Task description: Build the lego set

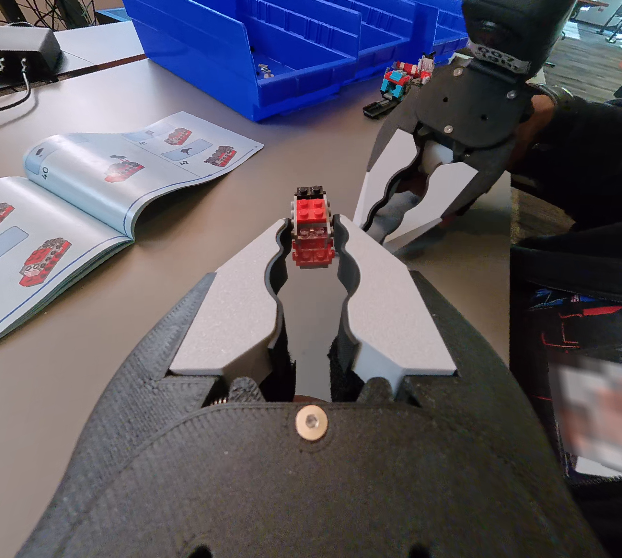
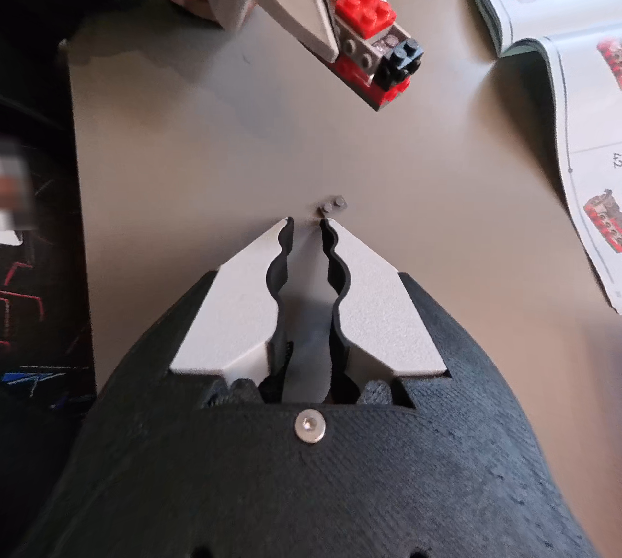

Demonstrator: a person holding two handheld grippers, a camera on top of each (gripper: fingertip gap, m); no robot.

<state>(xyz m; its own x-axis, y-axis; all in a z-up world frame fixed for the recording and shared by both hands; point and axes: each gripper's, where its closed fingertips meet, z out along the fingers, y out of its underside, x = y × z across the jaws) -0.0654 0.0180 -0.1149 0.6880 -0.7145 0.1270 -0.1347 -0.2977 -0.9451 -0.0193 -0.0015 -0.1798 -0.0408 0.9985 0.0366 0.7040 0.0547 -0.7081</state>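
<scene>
My left gripper is shut on a small red, grey and black lego assembly and holds it above the grey table. The assembly also shows in the right wrist view, between the left gripper's fingers, up and ahead of my right gripper. My right gripper is slightly open and empty, pointing down at the table. A small grey two-stud plate lies on the table just beyond its right fingertip. In the left wrist view the right gripper stands to the right of the assembly.
An open instruction booklet lies at the left, also in the right wrist view. Blue bins stand at the back, with a red and blue lego model in front of them. The person's dark sleeve is at the right. Left tips to right tips: about 9 centimetres.
</scene>
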